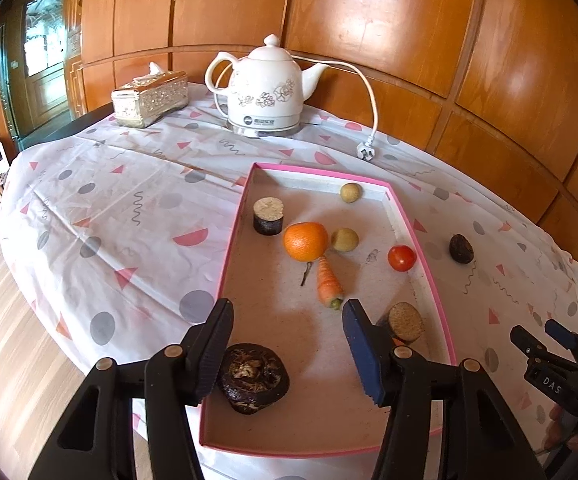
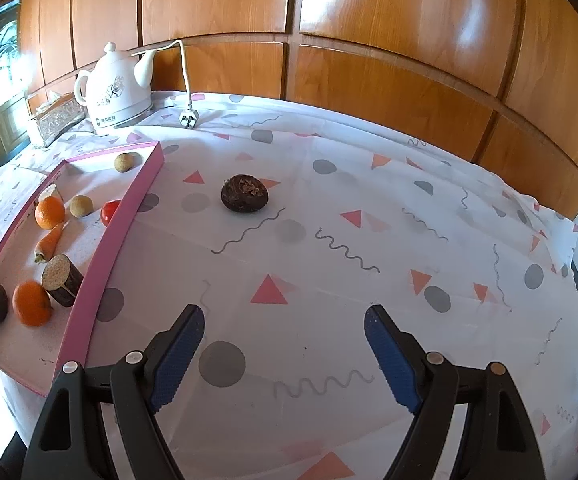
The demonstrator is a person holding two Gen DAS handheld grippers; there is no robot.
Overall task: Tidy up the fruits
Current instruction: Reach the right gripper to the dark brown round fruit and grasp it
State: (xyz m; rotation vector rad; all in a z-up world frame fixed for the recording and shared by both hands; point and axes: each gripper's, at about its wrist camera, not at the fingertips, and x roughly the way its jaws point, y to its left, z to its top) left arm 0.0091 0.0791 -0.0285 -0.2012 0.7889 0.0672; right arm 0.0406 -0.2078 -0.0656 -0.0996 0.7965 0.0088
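- Target: I take the dark round fruit (image 2: pixel 244 199) lying alone on the table (image 2: pixel 329 240), outside the pink tray (image 2: pixel 129 216), as the next item to collect.
- Bearing from the right tongs (image 2: pixel 285 354): the fruit lies ahead and somewhat left of the centre line between the fingers, well apart from the tips, with bare cloth in between.
- Axis: the fruit is close to round, slightly wider than tall in the right wrist view, so I judge that no wrist roll is needed to straddle it.
- Right tongs state: released, jaws spread wide, nothing between them.
- Left tongs (image 1: pixel 287 344) state: released; a dark wrinkled fruit (image 1: pixel 254 378) rests on the tray floor between the fingers, against the left finger and clear of the right one.
- Nearer hand: in the left wrist view the loose fruit (image 1: pixel 461 248) sits beyond the tray's far-right wall, so I judge the right hand nearer.
- Placement: tray contents include an orange (image 1: pixel 305 241), a carrot (image 1: pixel 329 284) and a tomato (image 1: pixel 401 257); the tray lies to the left of the loose fruit.
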